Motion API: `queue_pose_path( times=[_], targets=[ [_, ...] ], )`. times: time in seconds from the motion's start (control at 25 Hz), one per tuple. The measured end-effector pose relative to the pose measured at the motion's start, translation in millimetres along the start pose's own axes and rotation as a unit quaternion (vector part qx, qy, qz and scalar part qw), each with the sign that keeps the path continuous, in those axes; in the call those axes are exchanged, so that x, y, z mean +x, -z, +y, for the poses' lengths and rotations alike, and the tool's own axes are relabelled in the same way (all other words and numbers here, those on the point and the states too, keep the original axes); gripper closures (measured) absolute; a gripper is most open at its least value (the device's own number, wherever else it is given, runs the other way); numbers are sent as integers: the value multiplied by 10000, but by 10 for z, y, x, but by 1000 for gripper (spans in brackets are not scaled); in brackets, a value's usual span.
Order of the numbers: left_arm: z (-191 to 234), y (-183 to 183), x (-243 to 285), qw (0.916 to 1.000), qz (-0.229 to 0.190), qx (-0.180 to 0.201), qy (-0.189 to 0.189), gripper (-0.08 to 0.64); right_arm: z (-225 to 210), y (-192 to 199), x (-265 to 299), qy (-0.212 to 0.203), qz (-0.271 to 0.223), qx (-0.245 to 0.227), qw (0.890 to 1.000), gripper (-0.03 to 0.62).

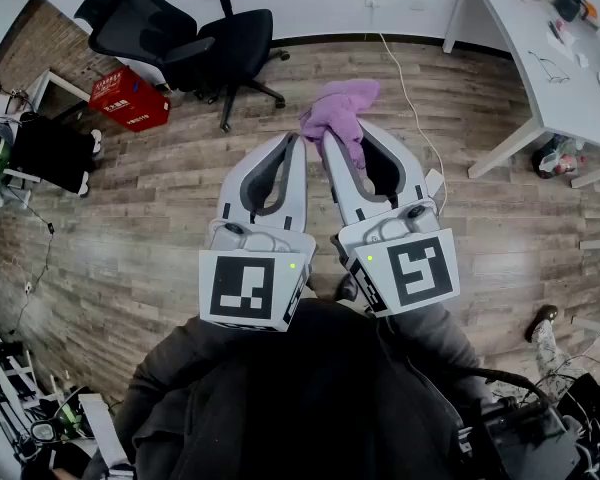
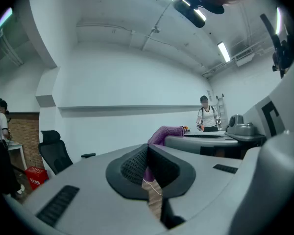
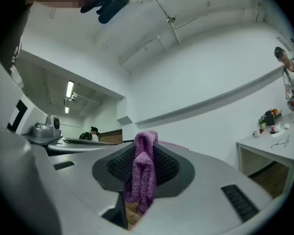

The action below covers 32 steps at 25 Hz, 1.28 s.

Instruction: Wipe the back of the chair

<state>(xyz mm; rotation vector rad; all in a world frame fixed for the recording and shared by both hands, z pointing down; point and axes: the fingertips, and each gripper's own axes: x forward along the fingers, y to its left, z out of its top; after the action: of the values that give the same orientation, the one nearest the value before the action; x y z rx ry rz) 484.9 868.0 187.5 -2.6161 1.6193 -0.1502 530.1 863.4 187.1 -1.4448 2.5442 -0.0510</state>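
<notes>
A black office chair [image 1: 180, 38] stands at the far left of the head view, its back [image 1: 130, 18] turned toward the brick wall; it also shows in the left gripper view as the chair [image 2: 56, 153]. My right gripper [image 1: 332, 138] is shut on a purple cloth [image 1: 340, 113], which bunches above the tips and hangs between the pads as the cloth [image 3: 143, 175]. My left gripper [image 1: 295, 140] is shut with nothing in it, close beside the right one. Both are held well short of the chair, over the wooden floor.
A red crate [image 1: 130, 98] sits beside the chair. A white table [image 1: 550, 58] with small items stands at the right, with a white cable [image 1: 410, 98] trailing on the floor. Clutter and a dark monitor [image 1: 50, 153] line the left wall. A person [image 2: 206, 115] stands far off.
</notes>
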Motion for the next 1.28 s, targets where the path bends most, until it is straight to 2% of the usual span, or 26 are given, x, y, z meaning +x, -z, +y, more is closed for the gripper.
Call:
queue_pose_path(
  times=[0.24, 0.48, 0.64, 0.76, 1.08, 1.28],
  targets=[
    [-4, 148, 224, 10000, 44, -62, 29, 554, -184, 146, 80, 11, 88, 40, 10000, 503],
    [284, 419, 640, 9993, 119, -341, 72, 554, -375, 436, 478, 51, 327, 5, 9995, 503],
    [679, 461, 1200, 9982, 89, -585, 28, 554, -620, 523, 1065, 14, 552, -127, 9984, 503],
    [1080, 454, 1569, 9981, 84, -601, 64, 554, -717, 562, 1573, -1, 597, -37, 9982, 503],
    [2070, 482, 2239, 9977, 9, -683, -56, 554, -769, 687, 2755, -215, 736, -33, 9971, 503],
    [2471, 545, 2555, 9967, 80, -806, -68, 554, -828, 746, 3259, -229, 804, -53, 9965, 503]
  ],
)
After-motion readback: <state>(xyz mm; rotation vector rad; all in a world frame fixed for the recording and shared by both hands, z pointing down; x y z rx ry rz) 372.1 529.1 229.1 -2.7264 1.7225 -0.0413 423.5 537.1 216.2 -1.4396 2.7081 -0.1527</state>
